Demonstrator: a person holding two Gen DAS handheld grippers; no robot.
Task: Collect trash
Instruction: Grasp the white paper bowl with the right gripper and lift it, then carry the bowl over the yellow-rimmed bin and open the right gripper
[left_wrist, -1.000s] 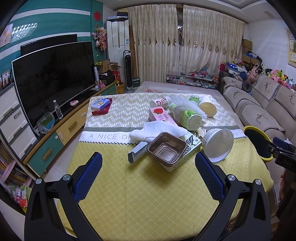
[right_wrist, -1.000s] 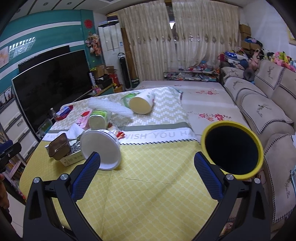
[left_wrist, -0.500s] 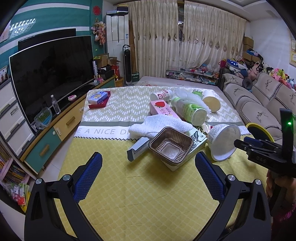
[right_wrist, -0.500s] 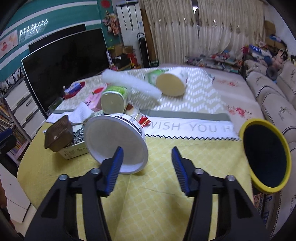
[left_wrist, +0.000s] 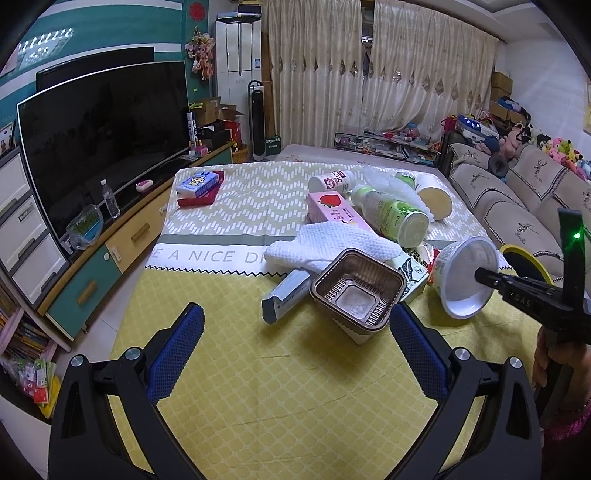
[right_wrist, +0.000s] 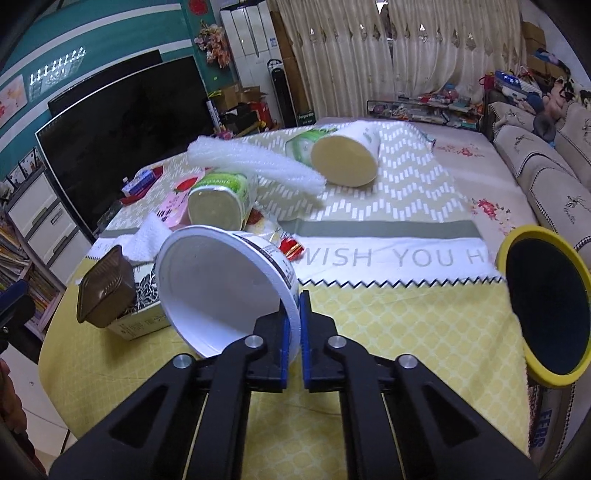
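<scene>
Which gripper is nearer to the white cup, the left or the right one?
Right. The right gripper is shut on the white cup rim; the left gripper is open, off to the cup's left, apart from it.

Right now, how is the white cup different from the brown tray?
The white cup is round; the brown tray is squarish with ridged walls. The right gripper pinches the cup's rim, while nothing grips the tray, which lies tilted on a box. The cup is plain white inside with a printed outside; the tray is brown all over. Both are empty and tipped off level.
</scene>
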